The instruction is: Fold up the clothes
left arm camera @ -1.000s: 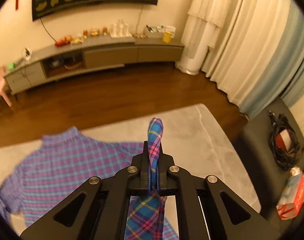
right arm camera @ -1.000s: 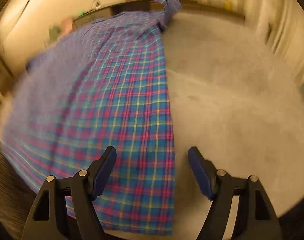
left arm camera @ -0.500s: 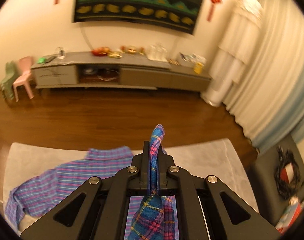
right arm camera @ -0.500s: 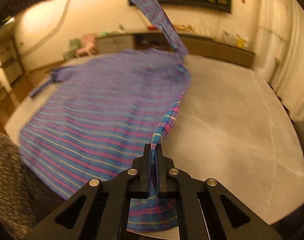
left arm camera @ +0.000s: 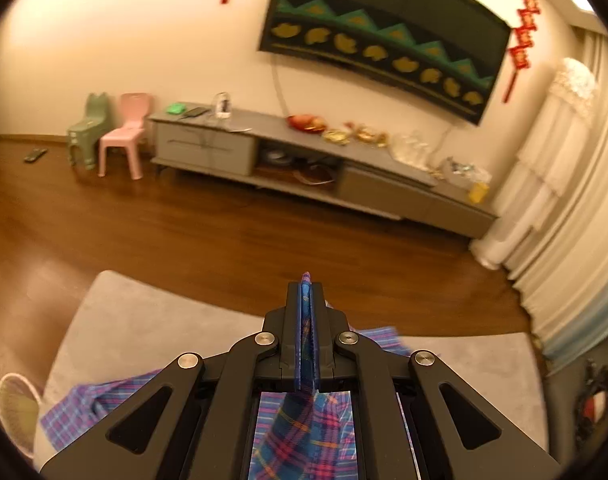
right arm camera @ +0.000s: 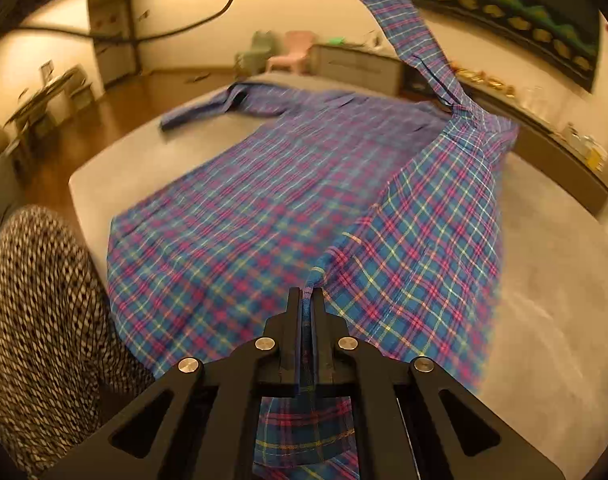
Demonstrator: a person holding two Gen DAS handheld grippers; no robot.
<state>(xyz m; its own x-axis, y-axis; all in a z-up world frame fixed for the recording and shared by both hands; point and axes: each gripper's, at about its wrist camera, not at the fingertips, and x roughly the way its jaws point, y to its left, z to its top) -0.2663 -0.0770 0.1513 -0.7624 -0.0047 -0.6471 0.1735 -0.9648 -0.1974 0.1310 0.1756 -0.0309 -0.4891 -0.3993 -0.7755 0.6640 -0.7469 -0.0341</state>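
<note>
Shirt (right arm camera: 239, 216) in blue, pink and yellow plaid lies mostly flat on the grey surface (right arm camera: 544, 288) in front of me, collar end far from the right camera, one sleeve (right arm camera: 207, 108) stretched out flat toward the far left corner. My right gripper (right arm camera: 307, 300) has its jaws together, clamped on a fold of the shirt's near hem edge, and the cloth on that side is lifted off the surface, curling up in a raised flap (right arm camera: 432, 232). From the flap a strip of plaid, the other sleeve (right arm camera: 408, 28), rises steeply to the top of the right view, where it runs out of frame. My left gripper (left arm camera: 306, 292) is likewise closed, with a thin ridge of the plaid pinched between its fingers and poking just past the tips; more of the shirt (left arm camera: 304, 432) hangs below it, seen through the frame of the tool. In the left view the camera looks out across a wood floor (left arm camera: 183, 232) to a long grey cabinet (left arm camera: 304, 168) against the wall, a dark hanging (left arm camera: 384, 36) above it and two small chairs (left arm camera: 111, 132) beside it, with pale curtains (left arm camera: 564, 208) on the right. At the lower left of the right view I see a knitted black-and-white sleeve (right arm camera: 35, 328) close beside the shirt's hem
</note>
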